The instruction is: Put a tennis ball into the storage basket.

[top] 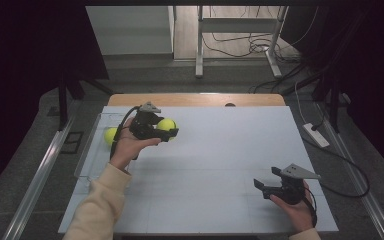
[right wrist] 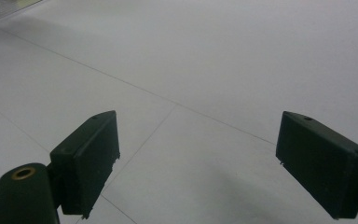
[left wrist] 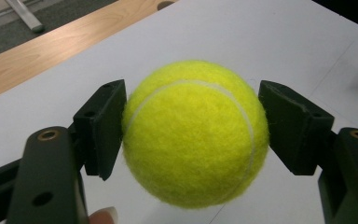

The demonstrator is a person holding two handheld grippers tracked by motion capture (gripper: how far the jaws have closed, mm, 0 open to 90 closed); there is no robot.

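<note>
1. Left gripper (top: 166,131): held in the person's left hand (top: 127,145) above the far-left part of the tabletop (top: 220,150); its jaws are closed against a yellow tennis ball (top: 166,124), one jaw on each side; a grey three-cornered plate sits on top of it.
2. Tennis ball, left gripper view (left wrist: 195,133): it sits between the two black jaws, the left jaw touching its felt, the right jaw at its opposite flank; a white seam curves across its upper half; the white tabletop (left wrist: 261,37) lies behind and below it; whether the ball is raised off the surface cannot be told.
3. Second tennis ball (top: 111,134): lies near the left edge of the tabletop, inside a clear shallow tray (top: 87,155), just beside the left hand and partly hidden by it.
4. Right gripper (top: 263,187): held in the person's right hand (top: 295,207) over the near-right corner of the tabletop, well apart from the left gripper; its jaws point leftward.
5. Right gripper, right gripper view (right wrist: 196,168): the two black jaws stand wide apart with nothing between them; bare white tabletop (right wrist: 205,70) with thin seam lines shows beyond.
6. Wooden strip (top: 195,99): runs along the far edge of the tabletop; grey floor and cables lie beyond.
</note>
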